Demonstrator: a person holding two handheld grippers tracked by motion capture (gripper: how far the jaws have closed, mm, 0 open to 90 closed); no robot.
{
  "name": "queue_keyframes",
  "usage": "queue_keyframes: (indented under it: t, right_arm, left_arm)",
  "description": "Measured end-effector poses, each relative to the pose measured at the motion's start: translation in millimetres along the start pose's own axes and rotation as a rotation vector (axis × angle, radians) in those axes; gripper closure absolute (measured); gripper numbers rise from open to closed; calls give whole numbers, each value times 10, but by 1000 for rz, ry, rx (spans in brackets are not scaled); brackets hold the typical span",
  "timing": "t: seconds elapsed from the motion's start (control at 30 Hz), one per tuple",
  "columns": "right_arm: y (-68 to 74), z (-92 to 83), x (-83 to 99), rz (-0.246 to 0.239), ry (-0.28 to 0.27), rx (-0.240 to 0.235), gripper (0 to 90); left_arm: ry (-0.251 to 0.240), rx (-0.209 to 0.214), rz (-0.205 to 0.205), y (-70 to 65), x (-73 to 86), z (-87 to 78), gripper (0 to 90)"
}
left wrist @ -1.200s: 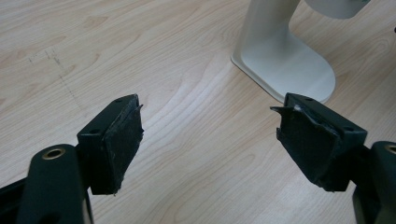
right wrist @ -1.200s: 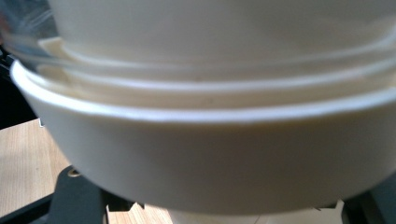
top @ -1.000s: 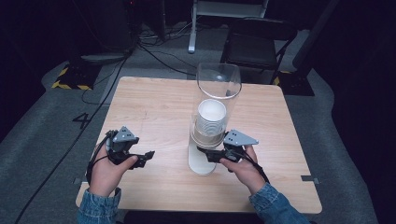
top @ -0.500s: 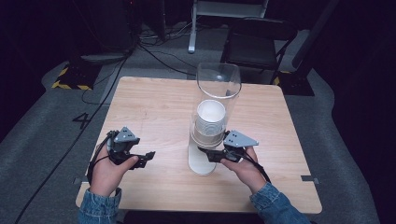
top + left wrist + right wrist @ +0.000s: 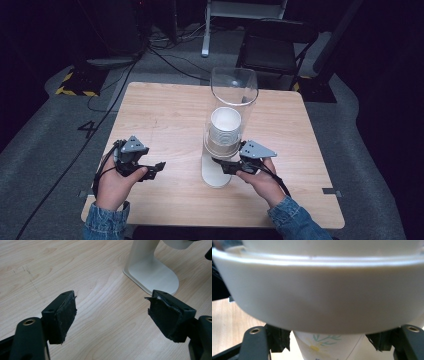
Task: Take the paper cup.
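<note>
A cup dispenser stands mid-table: a clear tube point(image 5: 233, 90) holding a stack of white cups point(image 5: 225, 127) on a white stand point(image 5: 215, 175). My right gripper point(image 5: 222, 165) reaches under the dispenser from the right. In the right gripper view its jaws stand open point(image 5: 328, 340) on either side of a paper cup with a flower print point(image 5: 328, 347), which hangs below the dispenser's white collar point(image 5: 324, 297). My left gripper point(image 5: 159, 167) hovers over bare wood left of the stand, open with nothing between its pads point(image 5: 112, 312). The stand's foot point(image 5: 152, 275) lies ahead of it.
The wooden table point(image 5: 165, 110) has bare room to the left of and behind the dispenser. A black chair point(image 5: 275, 47) and cables point(image 5: 165, 55) lie on the grey floor beyond the far edge.
</note>
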State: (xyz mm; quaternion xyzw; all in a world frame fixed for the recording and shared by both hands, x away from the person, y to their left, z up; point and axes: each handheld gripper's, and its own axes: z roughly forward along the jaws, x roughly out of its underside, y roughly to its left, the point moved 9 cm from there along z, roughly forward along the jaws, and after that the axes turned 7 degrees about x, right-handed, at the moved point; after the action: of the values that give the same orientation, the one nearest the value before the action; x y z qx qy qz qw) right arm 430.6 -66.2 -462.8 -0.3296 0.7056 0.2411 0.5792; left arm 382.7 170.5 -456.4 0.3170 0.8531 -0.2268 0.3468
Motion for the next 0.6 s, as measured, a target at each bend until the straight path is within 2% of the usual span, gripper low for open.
queue_keyframes:
  t: [0.03, 0.33, 0.4, 0.6]
  right_arm:
    - [16, -6, 1, 20, 10, 0, 307]
    - [46, -17, 0, 60, 31, 2, 309]
    - [63, -21, 11, 91, 45, -8, 310]
    - [69, -27, 14, 93, 48, 1, 310]
  left_arm:
    - [1, 1, 0, -3, 0, 0, 223]
    - [3, 4, 4, -7, -2, 4, 223]
    - [4, 5, 2, -12, -1, 4, 223]
    - [4, 4, 2, -11, -2, 3, 223]
